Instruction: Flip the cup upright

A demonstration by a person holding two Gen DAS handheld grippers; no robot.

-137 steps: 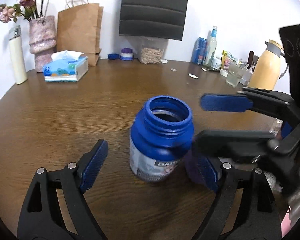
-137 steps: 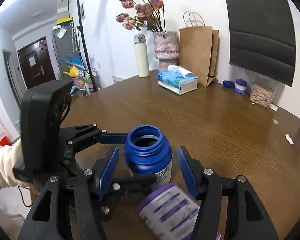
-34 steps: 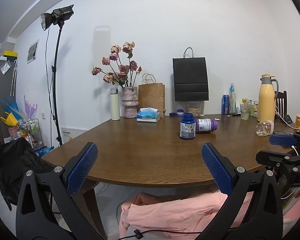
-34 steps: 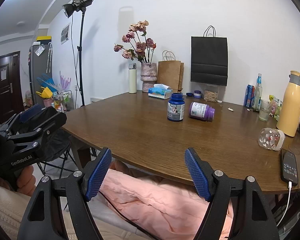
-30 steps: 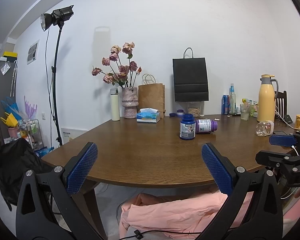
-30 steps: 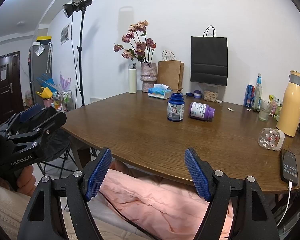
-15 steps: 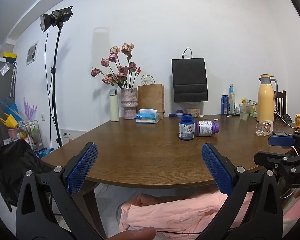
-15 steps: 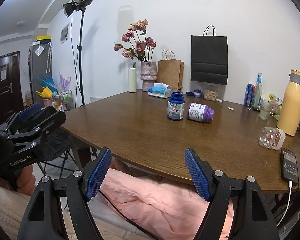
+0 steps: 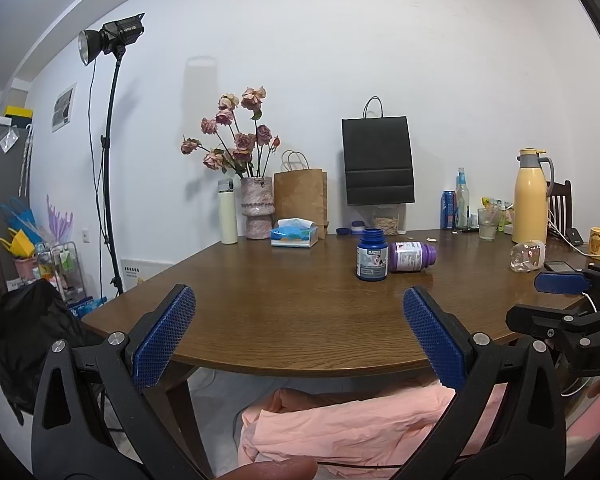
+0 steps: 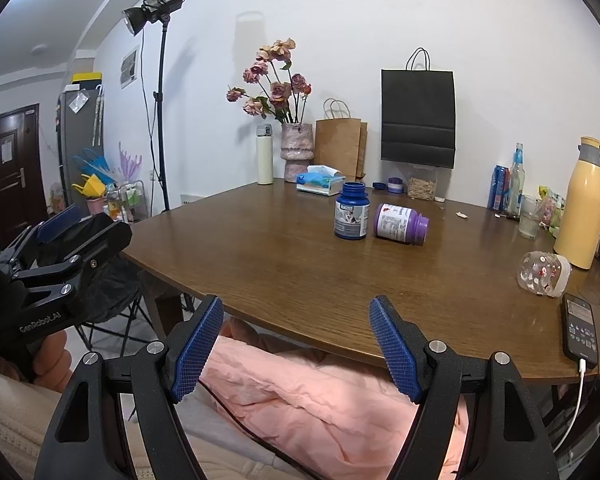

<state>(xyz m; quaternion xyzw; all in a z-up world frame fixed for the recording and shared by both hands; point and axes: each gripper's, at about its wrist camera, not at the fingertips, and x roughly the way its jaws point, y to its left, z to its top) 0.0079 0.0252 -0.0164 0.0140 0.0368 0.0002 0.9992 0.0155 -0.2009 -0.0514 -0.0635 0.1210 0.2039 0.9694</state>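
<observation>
The clear cup (image 10: 544, 272) lies on its side at the table's (image 10: 300, 272) right edge, mouth pointing right. Both grippers hang back, empty and spread wide; the right gripper (image 10: 296, 344) looks nearer than the left gripper (image 9: 300, 336).

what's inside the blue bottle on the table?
Cannot tell. The blue bottle stands upright with no cap, but both wrist views see it side-on, so its opaque wall hides the inside. Only the open neck shows.

Wooden table (image 10: 300, 280) with upright blue bottle (image 10: 351, 211), toppled purple bottle (image 10: 400, 224).
</observation>
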